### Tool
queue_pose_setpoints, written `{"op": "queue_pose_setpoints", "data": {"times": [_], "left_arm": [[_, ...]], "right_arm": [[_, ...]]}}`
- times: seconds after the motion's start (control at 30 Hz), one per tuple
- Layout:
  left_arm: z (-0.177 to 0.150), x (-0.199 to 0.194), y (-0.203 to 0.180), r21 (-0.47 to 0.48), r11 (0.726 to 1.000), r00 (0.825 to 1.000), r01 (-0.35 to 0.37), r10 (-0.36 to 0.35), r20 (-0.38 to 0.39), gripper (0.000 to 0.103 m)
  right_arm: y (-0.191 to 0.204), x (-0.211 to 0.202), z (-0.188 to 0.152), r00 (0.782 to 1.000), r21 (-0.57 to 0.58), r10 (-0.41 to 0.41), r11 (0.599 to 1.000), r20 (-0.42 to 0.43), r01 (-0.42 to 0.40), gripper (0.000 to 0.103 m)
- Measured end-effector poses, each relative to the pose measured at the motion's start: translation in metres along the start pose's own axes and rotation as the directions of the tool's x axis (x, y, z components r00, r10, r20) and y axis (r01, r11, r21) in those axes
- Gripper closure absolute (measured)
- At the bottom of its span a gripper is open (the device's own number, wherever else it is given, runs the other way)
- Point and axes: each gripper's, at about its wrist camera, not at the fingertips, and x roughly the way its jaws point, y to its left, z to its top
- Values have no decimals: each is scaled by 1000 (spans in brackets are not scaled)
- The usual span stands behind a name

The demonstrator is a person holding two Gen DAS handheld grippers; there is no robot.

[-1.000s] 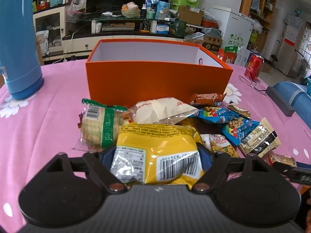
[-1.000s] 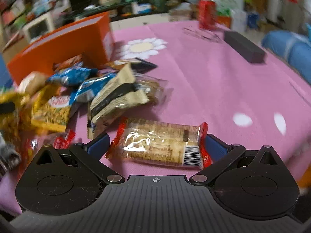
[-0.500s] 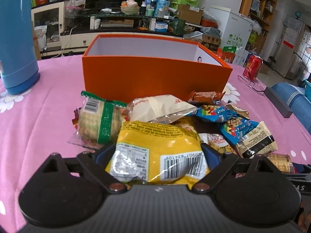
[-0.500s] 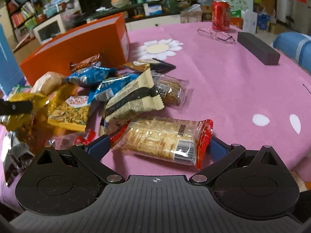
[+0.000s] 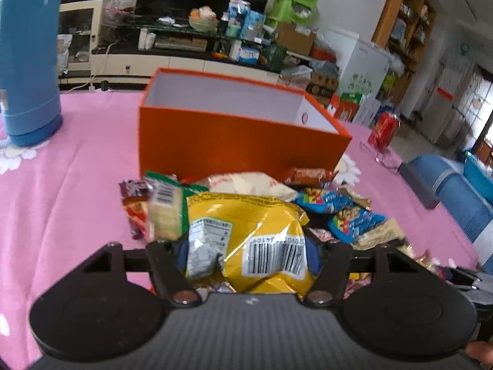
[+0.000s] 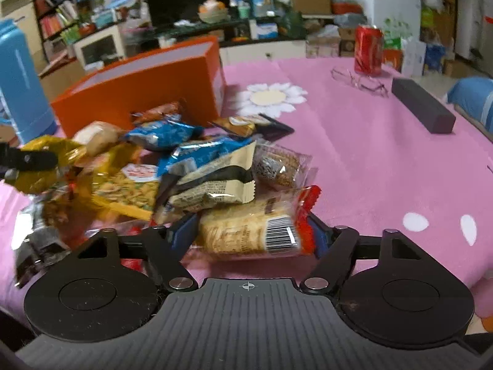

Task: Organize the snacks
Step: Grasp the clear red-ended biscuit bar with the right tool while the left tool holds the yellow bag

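Note:
An open orange box (image 5: 234,141) stands on the pink table behind a heap of snack packs (image 5: 339,212). My left gripper (image 5: 248,246) has a crumpled yellow snack bag (image 5: 246,215) between its blue pads. Its jaws are closing and the pads press into the bag's sides. In the right wrist view the same yellow bag (image 6: 46,151) hangs at the far left. My right gripper (image 6: 251,231) is closing on a clear cracker pack with red ends (image 6: 240,225), at the near edge of the heap, and its pads touch both ends.
A tall blue flask (image 5: 27,61) stands at the left of the table. A red can (image 6: 368,51), a pair of glasses (image 6: 359,80) and a dark oblong block (image 6: 422,109) lie to the right. Cluttered shelves and a television stand behind the table.
Both pairs of jaws have narrowed onto their packs. The yellow bag is now crumpled and raised a little. The cracker pack has bunched up shorter between the right pads.

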Motion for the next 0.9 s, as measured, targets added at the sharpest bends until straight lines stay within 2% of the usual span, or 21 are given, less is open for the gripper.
{"op": "queue_pose_setpoints", "data": {"times": [0.03, 0.07, 0.13, 0.2, 0.23, 0.27, 0.33, 0.4, 0.47, 0.5, 0.57, 0.67, 0.73, 0.83, 0.87, 0.9], "left_arm": [[1, -5, 1, -9, 1000, 1000, -1, 2, 11, 38], [3, -10, 3, -17, 1000, 1000, -2, 2, 22, 38], [4, -15, 6, -28, 1000, 999, -12, 13, 39, 38], [5, -13, 9, -40, 999, 999, -26, 28, 37, 38], [4, -11, 10, -42, 999, 999, -32, 33, 32, 38], [4, -7, 11, -42, 998, 999, -42, 43, 21, 38], [2, -3, 10, -31, 998, 998, -58, 58, 4, 38], [0, 0, 10, -22, 998, 998, -59, 59, 0, 38], [-1, 2, 11, -14, 998, 999, -54, 54, 2, 38], [-1, 2, 11, -7, 999, 999, -54, 54, 2, 37], [-1, 2, 10, -2, 998, 998, -55, 55, 0, 37], [-1, 4, 10, -4, 998, 998, -55, 55, -1, 37], [0, 5, 11, -8, 999, 999, -50, 50, -2, 36], [0, 6, 12, -14, 999, 999, -42, 42, -4, 36], [1, 7, 13, -18, 999, 999, -37, 37, -4, 36], [1, 7, 14, -23, 999, 1000, -30, 30, -5, 36]], "right_arm": [[0, -4, 0, 1000, -1, 10, 1000, 5, -10, 54], [-1, -10, 2, 999, 9, 32, 999, 14, -32, 59], [-2, -20, 6, 997, 20, 70, 997, 30, -71, 63], [3, -20, 8, 997, -25, 62, 998, 36, -61, 63], [4, -15, 8, 998, -33, 55, 998, 31, -54, 58], [2, -8, 8, 998, -13, 63, 998, 12, -62, 46], [-3, 3, 9, 994, 36, 89, 996, -58, -87, 38], [-9, -6, 11, 993, 41, 99, 995, -67, -96, 27], [-10, -23, 16, 996, -67, 86, 994, -33, -88, 5], [-8, -29, 20, 994, -138, 104, 985, -25, -106, 3], [-7, -28, 26, 985, -248, 171, 954, -21, -171, 3], [-1, -8, 32, 957, -341, 262, 894, -125, -289, 4], [0, 8, 33, 937, -342, 290, 875, -196, -343, 6], [-2, 25, 30, 907, -297, 315, 870, -278, -394, 14], [-2, 27, 30, 901, -291, 317, 868, -295, -401, 20], [1, 27, 28, 898, -298, 315, 865, -306, -405, 20]]}}
